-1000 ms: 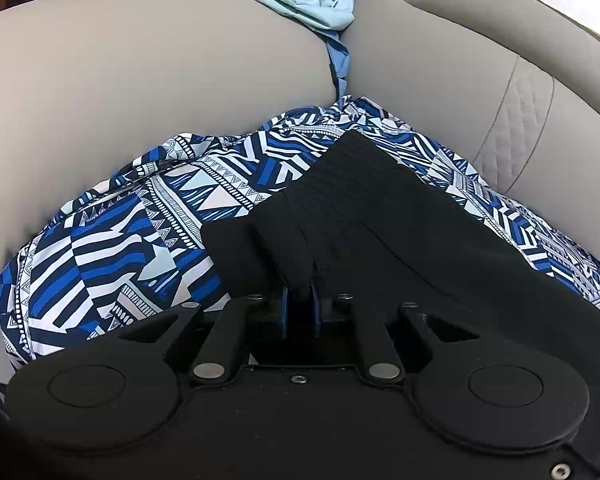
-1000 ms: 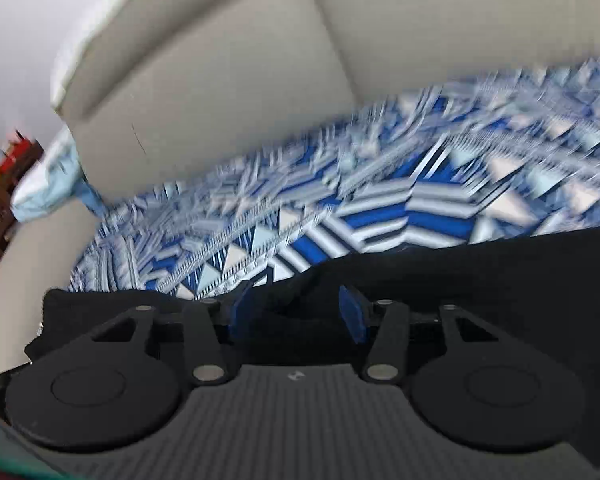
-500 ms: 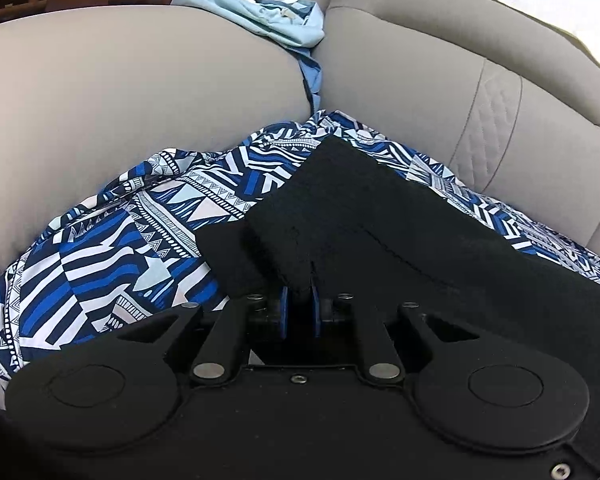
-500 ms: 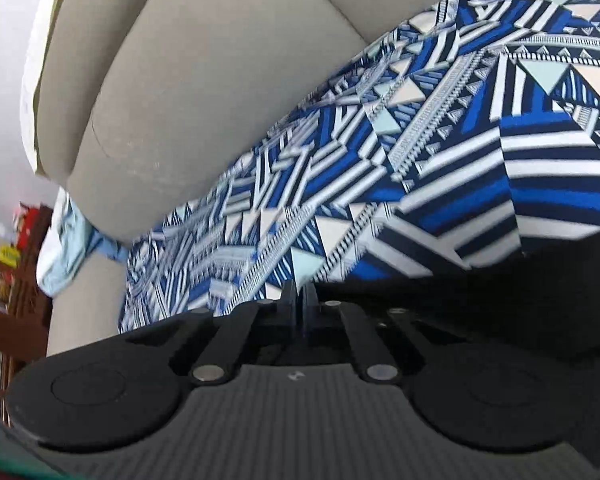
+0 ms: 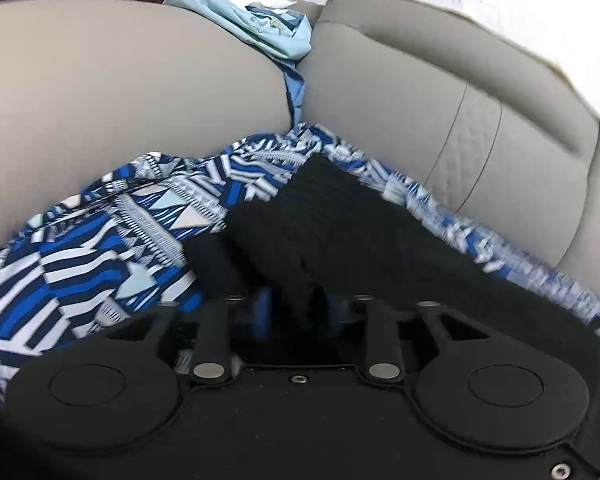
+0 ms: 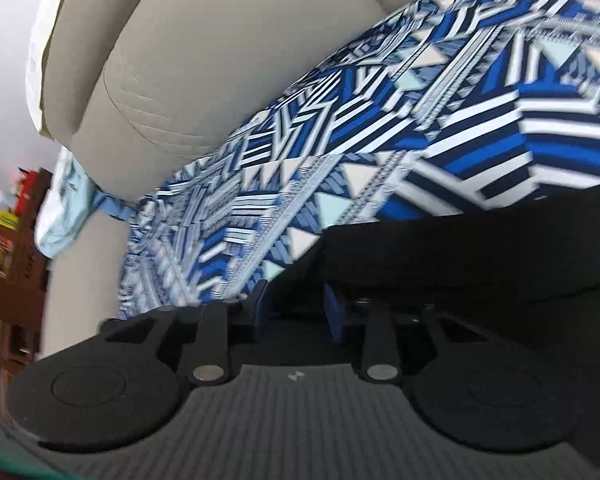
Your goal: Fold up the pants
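Lying across the patterned blue-and-white cover (image 5: 100, 264) on the sofa seat: black pants (image 5: 340, 232), one corner pointing toward the gap between the two back cushions (image 5: 120, 92).

Left hand-held gripper (image 5: 298, 312): jaws have just been opening, blue pads now parted. A dark fold of the pants sits between them; picture is blurred, so can't confirm the pads press on it. Looks let go.

Right hand-held gripper (image 6: 296, 312): jaws have just been opening too, blue pads (image 6: 334, 312) spread with a clear gap. Pants (image 6: 480, 256) edge lies right at the tips and runs off to the right; nothing pinched that I can see.

Light blue cloth (image 5: 256, 28) is bunched on top of the backrest and hangs down the gap between the cushions. Same cloth (image 6: 60, 208) shows at the left in the right wrist view, beside a brown wooden shelf (image 6: 16, 272).

Both views are motion-blurred.
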A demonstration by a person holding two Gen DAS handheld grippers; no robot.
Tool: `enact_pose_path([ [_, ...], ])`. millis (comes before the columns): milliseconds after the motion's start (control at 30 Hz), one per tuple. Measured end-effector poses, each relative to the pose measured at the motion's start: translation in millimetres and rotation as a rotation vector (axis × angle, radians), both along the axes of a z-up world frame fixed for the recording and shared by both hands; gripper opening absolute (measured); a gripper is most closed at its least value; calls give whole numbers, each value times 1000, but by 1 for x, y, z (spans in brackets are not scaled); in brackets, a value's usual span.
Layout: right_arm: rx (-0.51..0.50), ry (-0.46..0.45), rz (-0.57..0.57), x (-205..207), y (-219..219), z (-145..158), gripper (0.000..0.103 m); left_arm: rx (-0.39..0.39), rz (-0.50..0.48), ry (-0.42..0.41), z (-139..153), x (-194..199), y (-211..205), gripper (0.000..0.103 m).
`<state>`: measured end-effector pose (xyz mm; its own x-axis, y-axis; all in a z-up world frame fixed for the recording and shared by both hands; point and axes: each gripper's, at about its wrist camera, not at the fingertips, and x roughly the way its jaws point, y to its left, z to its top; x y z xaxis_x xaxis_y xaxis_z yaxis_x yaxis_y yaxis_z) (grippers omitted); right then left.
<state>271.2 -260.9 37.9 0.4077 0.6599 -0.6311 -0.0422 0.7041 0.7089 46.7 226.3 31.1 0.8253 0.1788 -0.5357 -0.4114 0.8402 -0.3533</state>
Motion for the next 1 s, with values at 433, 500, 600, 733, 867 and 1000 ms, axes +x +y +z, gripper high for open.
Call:
enact_pose_path([
  [433, 147, -7, -90, 12, 44, 1, 10, 175, 69, -72, 16, -7, -7, 12],
  [500, 175, -41, -150, 13, 31, 2, 6, 154, 84, -55, 15, -10, -2, 12],
  [600, 197, -81, -228, 19, 19, 5, 6, 113, 96, -14, 9, -10, 6, 12],
  [733, 96, -125, -190, 17, 15, 21, 17, 108, 85, 5, 4, -11, 6, 13],
  [867, -89, -189, 44, 1, 51, 37, 68, 83, 64, -8, 2, -16, 5, 13],
  [1000, -207, -150, 145, 1, 89, 28, 68, 68, 65, -7, 1, -17, 6, 13],
])
